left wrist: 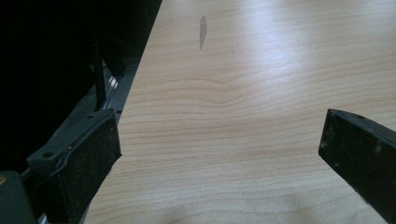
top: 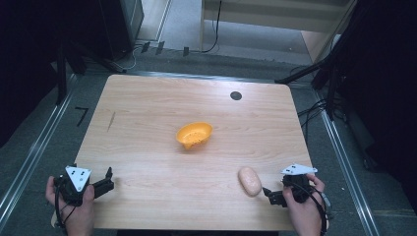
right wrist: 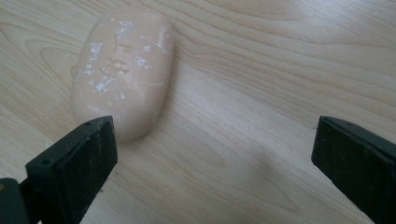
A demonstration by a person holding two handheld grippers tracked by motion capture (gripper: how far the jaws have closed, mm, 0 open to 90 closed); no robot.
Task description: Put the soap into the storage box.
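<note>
counter (top: 147,147): pale wood, carries everything | orange bowl (top: 194,134): near centre, tilted | pink soap bar (top: 250,181): lying flat near the right front edge, just beside right tool | left tool (top: 109,178): front-left corner, jaws spread, grasping nothing | right tool (top: 269,193): jaws spread, soap just ahead of one jaw, ungripped
</note>
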